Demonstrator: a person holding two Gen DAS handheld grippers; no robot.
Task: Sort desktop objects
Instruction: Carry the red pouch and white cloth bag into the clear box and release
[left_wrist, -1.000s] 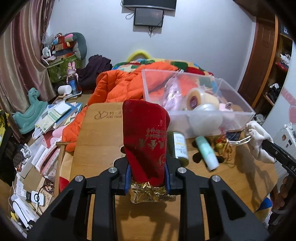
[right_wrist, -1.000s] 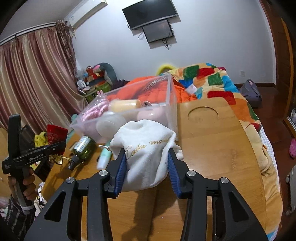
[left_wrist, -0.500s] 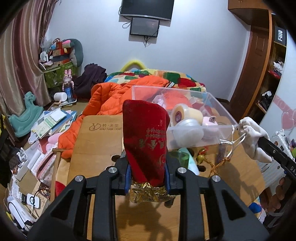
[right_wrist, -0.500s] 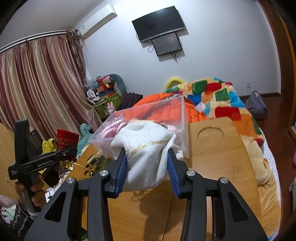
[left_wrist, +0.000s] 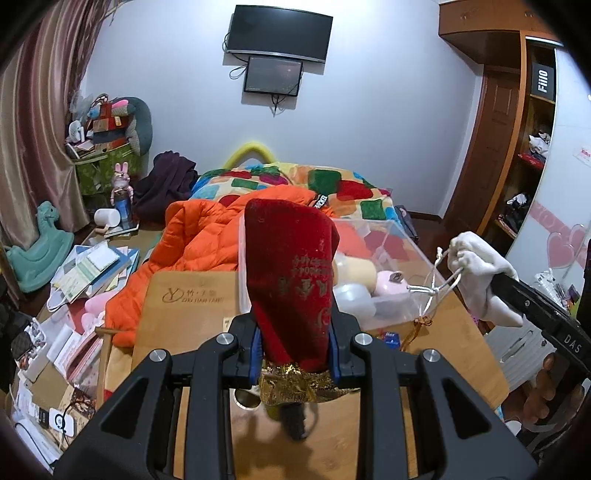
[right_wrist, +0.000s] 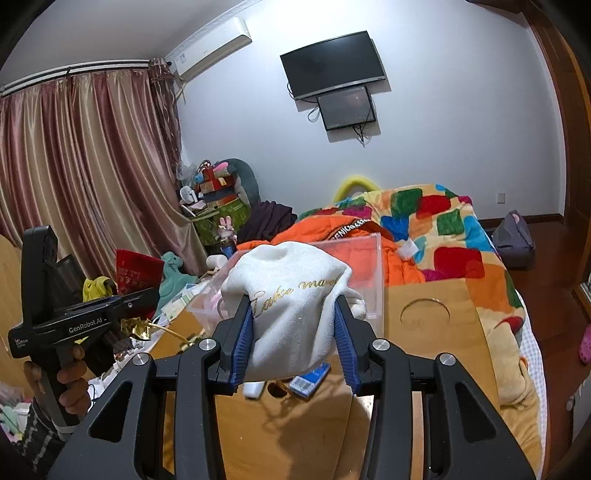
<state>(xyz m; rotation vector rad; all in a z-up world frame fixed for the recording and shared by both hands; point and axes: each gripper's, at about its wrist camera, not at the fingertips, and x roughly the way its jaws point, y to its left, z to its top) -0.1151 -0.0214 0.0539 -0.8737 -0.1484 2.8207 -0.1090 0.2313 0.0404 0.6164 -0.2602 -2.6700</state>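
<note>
My left gripper (left_wrist: 293, 343) is shut on a red velvet pouch (left_wrist: 291, 280) with gold lettering and a gold foil mouth, held upright above the wooden table (left_wrist: 184, 314). My right gripper (right_wrist: 291, 339) is shut on a white drawstring pouch (right_wrist: 288, 299) with gold script. Each gripper shows in the other view: the white pouch (left_wrist: 480, 273) at the right with its cord dangling, the red pouch (right_wrist: 136, 271) at the left. Beyond both stands a clear plastic box (left_wrist: 388, 280) holding a tape roll and pale containers.
Small items lie on the table under the pouches, among them a blue card (right_wrist: 308, 380) and a gold cord (left_wrist: 417, 325). An orange jacket (left_wrist: 207, 236) and a patchwork quilt (right_wrist: 443, 229) lie behind the table. Papers and bags (left_wrist: 85, 273) cover the floor at the left.
Both grippers have risen with their pouches, and the views have tilted up. The box and table items have sunk lower in both views; the bottles are now hidden behind the pouches.
</note>
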